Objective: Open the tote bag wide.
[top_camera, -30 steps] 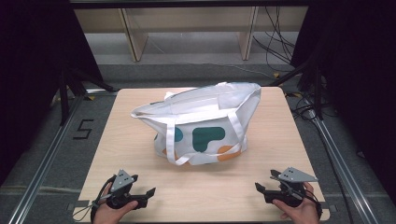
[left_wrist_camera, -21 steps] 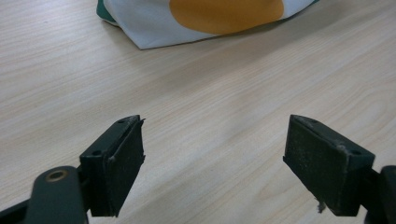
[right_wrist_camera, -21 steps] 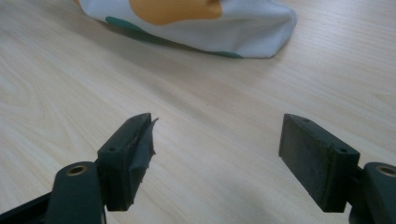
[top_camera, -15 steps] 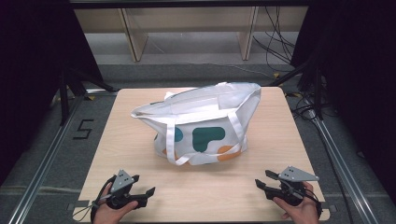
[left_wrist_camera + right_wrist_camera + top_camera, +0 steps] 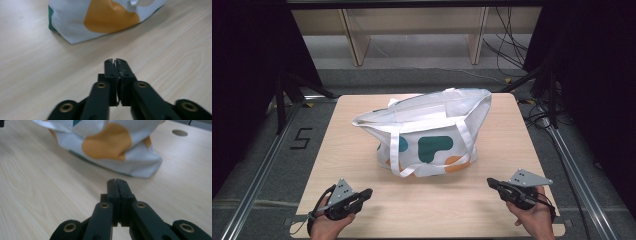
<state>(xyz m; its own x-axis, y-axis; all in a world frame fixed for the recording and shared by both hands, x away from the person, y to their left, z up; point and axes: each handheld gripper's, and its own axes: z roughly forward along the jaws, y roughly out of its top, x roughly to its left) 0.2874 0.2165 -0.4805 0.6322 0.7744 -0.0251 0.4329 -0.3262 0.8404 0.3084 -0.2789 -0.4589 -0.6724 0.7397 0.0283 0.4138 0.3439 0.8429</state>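
Tote bag (image 5: 432, 135) slumped mid-worktop (image 5: 532, 150): soft cloth, likely light, floppy. Best hold looks like a strap (image 5: 395, 157). Left gripper (image 5: 364, 194) and right gripper (image 5: 492, 183) closed, empty, near front corners.

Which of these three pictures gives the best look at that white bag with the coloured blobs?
The high view: the whole tote bag sits mid-table, with its open top, straps and green and orange patches. The left gripper view catches just a bottom corner with an orange patch; the right gripper view shows its crumpled lower edge, close and blurred.
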